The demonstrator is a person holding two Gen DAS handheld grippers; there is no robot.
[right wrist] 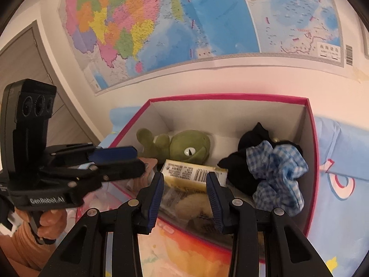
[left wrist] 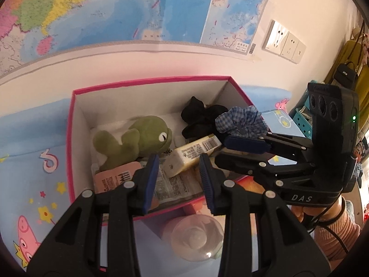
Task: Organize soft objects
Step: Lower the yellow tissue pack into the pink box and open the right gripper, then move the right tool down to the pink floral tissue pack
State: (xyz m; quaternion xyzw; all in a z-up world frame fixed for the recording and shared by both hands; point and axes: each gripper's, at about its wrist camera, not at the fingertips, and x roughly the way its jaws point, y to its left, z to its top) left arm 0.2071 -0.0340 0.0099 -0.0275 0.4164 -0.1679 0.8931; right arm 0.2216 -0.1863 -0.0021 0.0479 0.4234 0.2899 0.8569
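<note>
A pink-rimmed box (left wrist: pixel 150 83) (right wrist: pixel 230 97) stands on a cartoon-print cloth. Inside lie a green plush frog (left wrist: pixel 143 138) (right wrist: pixel 189 146), a black soft item (left wrist: pixel 200 117) (right wrist: pixel 249 152), a blue checked scrunchie (left wrist: pixel 242 120) (right wrist: pixel 276 175), a yellow wrapped pack (left wrist: pixel 196 152) (right wrist: pixel 191 173) and other packets. My left gripper (left wrist: pixel 180 182) (right wrist: pixel 136 159) is open and empty over the box's near edge. My right gripper (right wrist: pixel 185 198) (left wrist: pixel 221 147) is open and empty at the box's near right side, just below the scrunchie.
A clear plastic cup lid (left wrist: pixel 196 237) sits in front of the box. A large map (right wrist: pixel 184 23) covers the wall behind. Wall sockets (left wrist: pixel 286 43) and hanging bags (left wrist: pixel 346 73) are at the right. A door (right wrist: pixel 27 64) is at the left.
</note>
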